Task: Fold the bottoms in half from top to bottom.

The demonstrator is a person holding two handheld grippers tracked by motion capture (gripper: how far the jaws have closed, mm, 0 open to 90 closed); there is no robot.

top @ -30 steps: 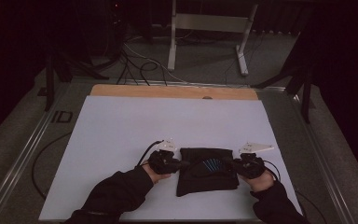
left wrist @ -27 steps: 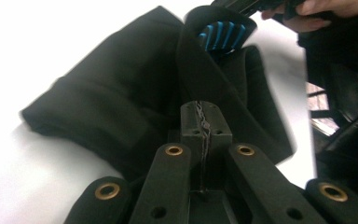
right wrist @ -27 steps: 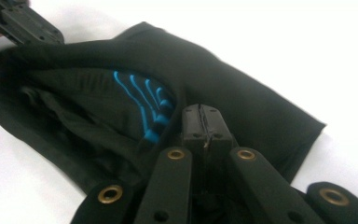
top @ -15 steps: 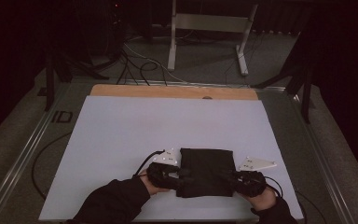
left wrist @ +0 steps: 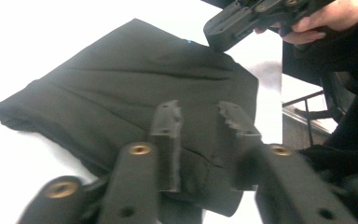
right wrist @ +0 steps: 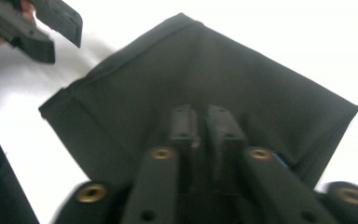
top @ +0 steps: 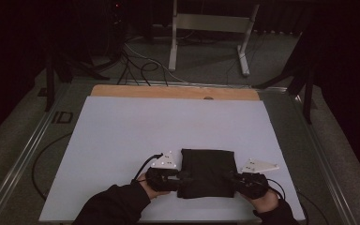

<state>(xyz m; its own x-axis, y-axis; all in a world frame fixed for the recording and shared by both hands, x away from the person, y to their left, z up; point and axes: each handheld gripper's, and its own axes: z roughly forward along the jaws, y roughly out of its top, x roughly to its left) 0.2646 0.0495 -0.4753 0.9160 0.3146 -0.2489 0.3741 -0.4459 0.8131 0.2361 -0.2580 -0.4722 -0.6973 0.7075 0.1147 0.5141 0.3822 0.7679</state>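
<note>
A folded black cloth (top: 208,171) lies on the white table (top: 145,126) near its front edge. My left gripper (top: 180,180) is at the cloth's near left corner. In the left gripper view, its jaws (left wrist: 200,116) have just been closing but stand apart, over the cloth's (left wrist: 121,79) near edge without pressing on it. My right gripper (top: 234,180) is at the near right corner. In its own view the right gripper (right wrist: 199,114) has its jaws together above the cloth (right wrist: 214,60); a pinched fold is not visible. Each gripper view shows the other gripper beyond the cloth: the right (left wrist: 233,23) and the left (right wrist: 32,28).
A wooden strip (top: 168,92) runs along the table's far edge. Beyond it on the floor stand a metal frame (top: 211,23) and loose cables (top: 136,61). A metal rail (top: 23,154) lines the table's left side.
Both hands have drawn back toward the table's near edge, from the cloth's sides to its near corners. The blue marking seen on top of the cloth a second ago is covered.
</note>
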